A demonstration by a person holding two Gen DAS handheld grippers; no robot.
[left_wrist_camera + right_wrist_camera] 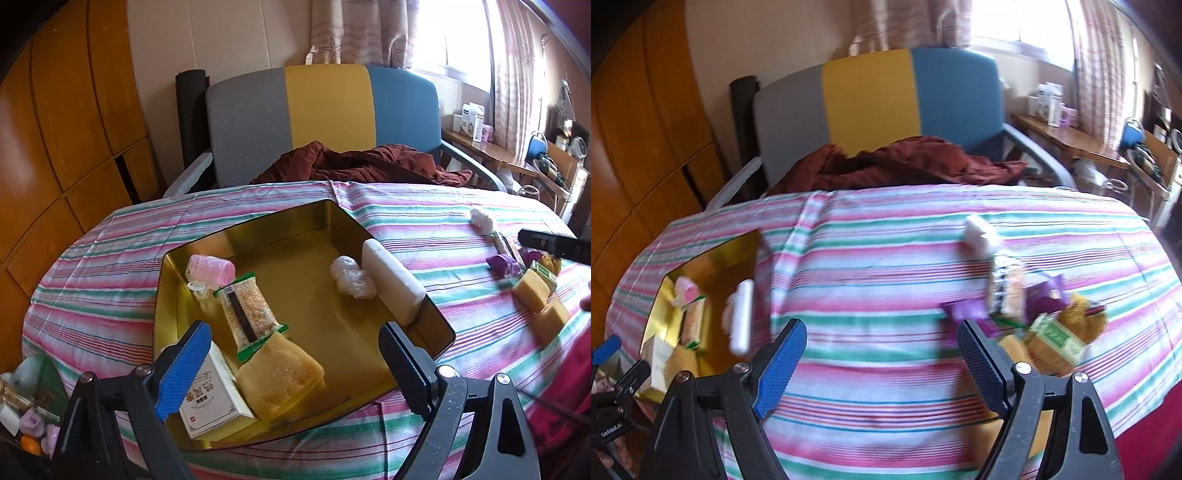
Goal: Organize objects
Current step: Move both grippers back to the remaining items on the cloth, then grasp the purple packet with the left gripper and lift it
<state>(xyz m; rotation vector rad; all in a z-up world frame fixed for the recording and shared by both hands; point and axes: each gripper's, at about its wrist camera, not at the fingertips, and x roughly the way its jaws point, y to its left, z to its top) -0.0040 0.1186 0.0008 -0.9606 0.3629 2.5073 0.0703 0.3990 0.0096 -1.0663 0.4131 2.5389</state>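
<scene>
The gold, shallow, angular metal tray (258,236) sits on the striped pink, green and white tablecloth (110,288) covering the worktop, and serves as the collection point. It holds a pink, bumpy wrapped roll (211,268) in the far left corner, a green-edged clear packet with a grain bar (249,314), a white printed carton (216,397), a yellow sponge-like cake in film (282,373), two crumpled clear-wrapped sweets (352,275) and a long white block (391,280) leaning on the right rim. The items are spread along the walls, which leaves the centre free for further pieces.

The left gripper (291,365) hangs over the tray's near edge. Its jaws stand well apart with nothing clamped; the carton and cake lie below them, untouched.

The right gripper (882,365) hangs above bare cloth, jaws apart and empty. It is angled toward the unsorted cluster on the right: purple wrappers (967,308), a green-labelled yellow pack (1056,339), a dark-banded bar packet (1006,288) and a white wrapped lump (977,230). Judged from this layout, that cluster is the remaining work.
</scene>
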